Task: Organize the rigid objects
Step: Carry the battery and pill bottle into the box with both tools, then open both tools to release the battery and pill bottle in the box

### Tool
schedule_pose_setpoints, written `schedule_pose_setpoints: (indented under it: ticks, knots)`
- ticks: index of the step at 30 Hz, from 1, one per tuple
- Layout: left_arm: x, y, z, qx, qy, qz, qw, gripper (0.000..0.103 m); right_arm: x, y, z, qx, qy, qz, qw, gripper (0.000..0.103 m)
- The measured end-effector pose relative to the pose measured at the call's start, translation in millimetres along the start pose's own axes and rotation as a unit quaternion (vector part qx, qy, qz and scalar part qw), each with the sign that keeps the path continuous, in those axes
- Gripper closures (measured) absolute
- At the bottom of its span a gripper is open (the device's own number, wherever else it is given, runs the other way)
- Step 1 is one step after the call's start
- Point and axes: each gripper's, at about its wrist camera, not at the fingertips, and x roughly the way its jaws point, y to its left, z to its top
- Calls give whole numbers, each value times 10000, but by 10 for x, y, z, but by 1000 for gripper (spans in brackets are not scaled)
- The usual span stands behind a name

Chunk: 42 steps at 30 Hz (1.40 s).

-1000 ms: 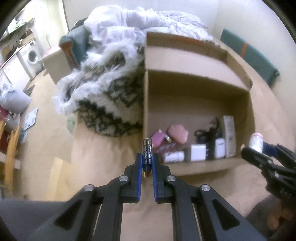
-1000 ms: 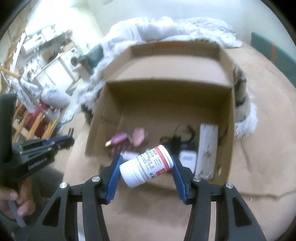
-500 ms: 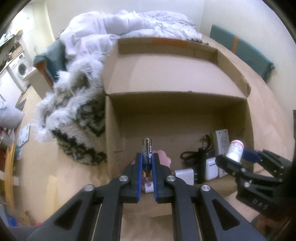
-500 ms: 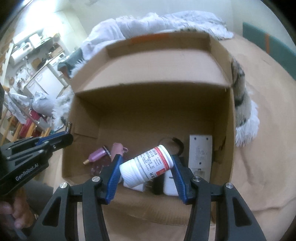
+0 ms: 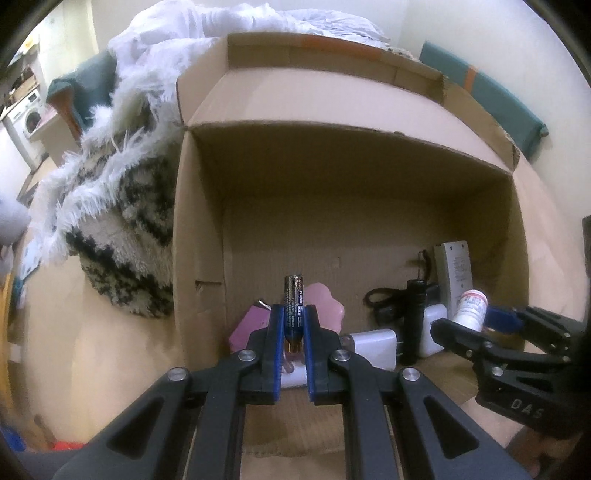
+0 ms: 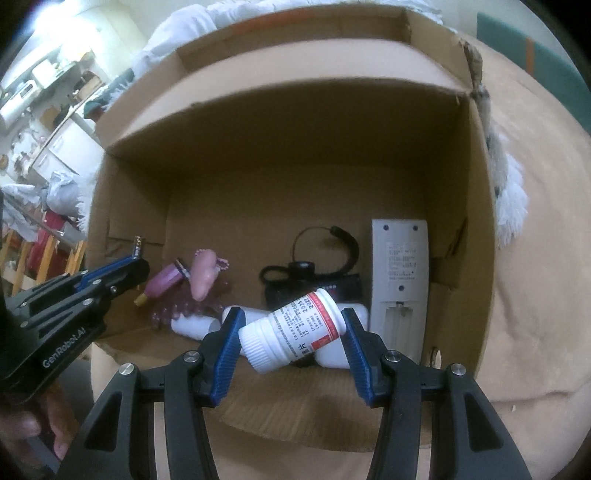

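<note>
Battery (image 5: 293, 308), dark blue, upright, clamped between the blue pads of the left gripper (image 5: 293, 325), jaws nearly together around it, top end poking above the fingertips. Held just over the near edge of an open cardboard box (image 5: 199, 221), above the box's left half. Seen from the right wrist camera as a small tip (image 6: 137, 246) at the end of the left gripper (image 6: 129, 267), near the box's left wall.

White pill bottle (image 6: 293, 334) with red-edged label, tilted, cap toward lower left, pinched end to end between the pads of the right gripper (image 6: 291, 332), jaws spread wide to span it. Positioned over the near edge of the box (image 6: 476, 206), toward the right half. Same bottle (image 5: 471, 308) and right gripper (image 5: 476, 325) visible at the right of the left wrist camera.

Inside the box, along the near side: purple tube-shaped item (image 6: 164, 280) and pink soft-looking item (image 6: 205, 273) at left, white charger blocks (image 5: 373, 339), black flashlight (image 5: 413, 317) with a coiled black cord (image 6: 332, 251) in the middle, and a pale grey remote control (image 6: 400, 273) lying back-up against the right wall, battery bay open.

Beyond the box's left side, shaggy white-and-black blanket (image 5: 122, 206) and white bedding (image 5: 192, 33). Tan sheet (image 6: 535, 280) under the box.
</note>
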Motion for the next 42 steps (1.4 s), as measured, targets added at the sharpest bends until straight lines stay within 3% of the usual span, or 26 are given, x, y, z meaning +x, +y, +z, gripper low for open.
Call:
schedule_pose_setpoints:
  ticks: [18,22,25,27,30,31,36,40,42]
  knots:
    - [133,-7,-33,-4,198,21,9998,94,81,-60,12,147,126,-40,9998,48]
    - [98,-38,-39,106,144,51,9998,92,2,-98,32,263,-37,33,9996,41]
    - [44,-42,-45,107,81,65,9999,77,-82,-117,45,316,-208,70,9993,30]
    - [-28,-29,-36,56,-38,65,10000,60,-148,-129,46,358,-353,108,9987,25]
    - [-186,-12,-22,32,-267,33,9996,41,-231,-150,29,492,-556,207,9970,4]
    - [-239,-3,-23,35,-349,36,9994,40,-277,-163,15,533,-647,250,9962,0]
    - [-510,33,-53,38,-649,160,9978,31,-520,-203,-56,592,-1049,318,9922,0]
    - [-704,81,-95,-6,-882,415,9952,30,-681,-136,-110,532,-1311,174,9898,0]
    - [-787,112,-137,-10,-973,368,9946,30,-765,-140,-178,571,-1421,140,9881,0]
